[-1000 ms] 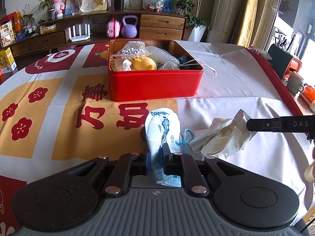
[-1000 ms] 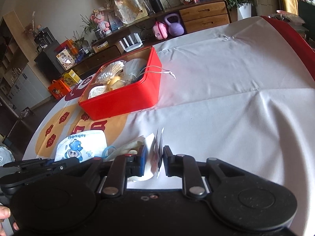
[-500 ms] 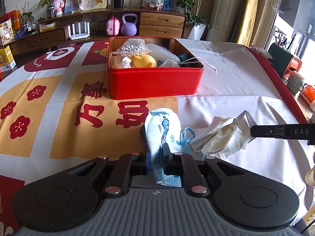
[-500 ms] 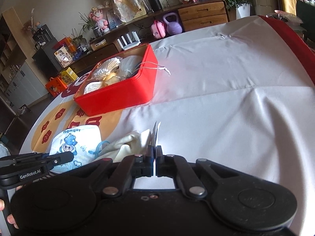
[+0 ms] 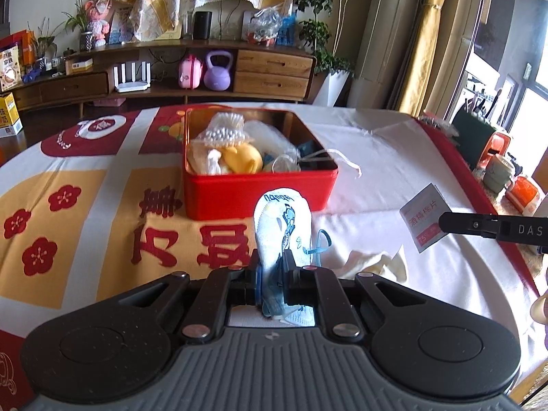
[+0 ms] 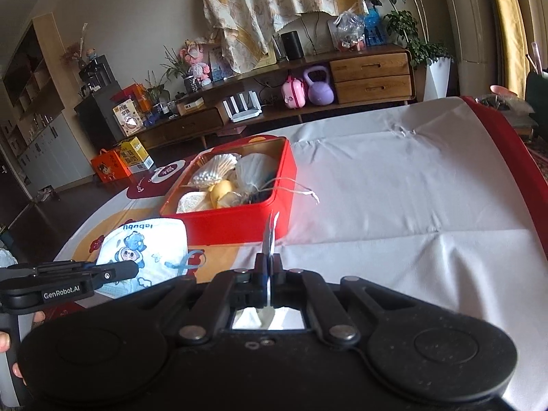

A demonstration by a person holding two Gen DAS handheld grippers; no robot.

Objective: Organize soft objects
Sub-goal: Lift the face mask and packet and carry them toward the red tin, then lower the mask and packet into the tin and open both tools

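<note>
A red tin box (image 5: pixel 260 188) holds several soft items and shows in the right wrist view (image 6: pixel 239 221) too. My left gripper (image 5: pixel 272 270) is shut on a white cartoon-print face mask (image 5: pixel 282 226) and holds it above the table in front of the box; the mask also shows in the right wrist view (image 6: pixel 144 250). My right gripper (image 6: pixel 269 267) is shut on a thin white wipe sachet (image 6: pixel 270 236), lifted off the table; the sachet shows in the left wrist view (image 5: pixel 423 219). A cream cloth (image 5: pixel 376 262) lies on the table under it.
A drawstring (image 5: pixel 342 159) hangs over the box's right rim. The table has a red-and-gold printed cloth (image 5: pixel 85 222) on the left and white cloth on the right. Cups and an orange item (image 5: pixel 513 181) stand off the right edge.
My right gripper has closed on the sachet and lifted it off the cream cloth. My left gripper has raised the mask and moved toward the box.
</note>
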